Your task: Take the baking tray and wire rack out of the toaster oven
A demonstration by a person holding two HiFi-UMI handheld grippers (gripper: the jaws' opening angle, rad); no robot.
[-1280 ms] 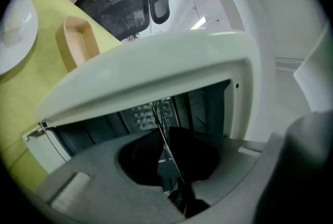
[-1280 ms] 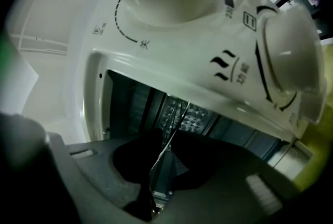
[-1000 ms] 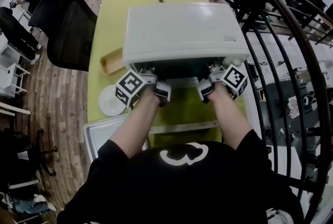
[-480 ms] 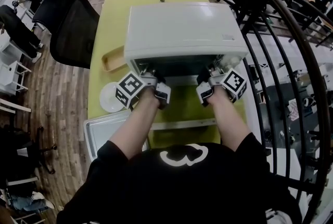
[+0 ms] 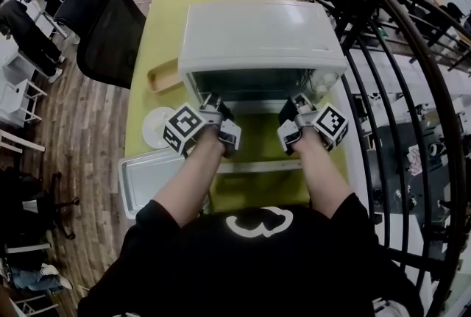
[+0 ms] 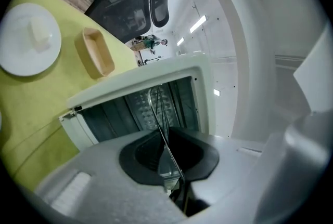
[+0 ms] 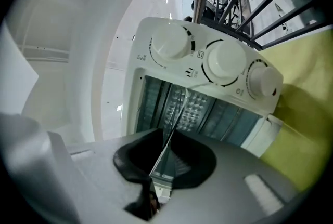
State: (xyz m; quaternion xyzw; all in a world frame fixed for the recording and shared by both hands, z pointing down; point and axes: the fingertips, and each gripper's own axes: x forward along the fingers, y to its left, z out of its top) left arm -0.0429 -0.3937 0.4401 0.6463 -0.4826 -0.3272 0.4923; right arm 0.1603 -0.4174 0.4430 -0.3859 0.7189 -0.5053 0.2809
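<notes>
The white toaster oven [image 5: 261, 36] stands on the yellow-green table with its glass door [image 5: 257, 143] folded down towards me. My left gripper [image 5: 211, 105] and right gripper [image 5: 300, 105] reach level into its mouth, side by side. Each is shut on the front edge of the thin wire rack [image 6: 160, 127], which runs back from the jaws into the oven [image 6: 156, 98]. In the right gripper view the same rack [image 7: 173, 125] passes between the jaws of that gripper [image 7: 157, 172]. The left gripper [image 6: 174, 179] holds it edge-on. A grey baking tray [image 5: 146, 179] lies on the table at my lower left.
A white plate [image 5: 157, 126] and a wooden dish [image 5: 163, 78] sit left of the oven. Three white knobs [image 7: 223, 62] line the oven's right side. Black office chairs [image 5: 110, 29] stand left of the table. A dark metal railing [image 5: 401, 58] runs along the right.
Both grippers have drawn back a little from the oven mouth towards me, still shut on the rack. More of the oven's inside shows above them.
</notes>
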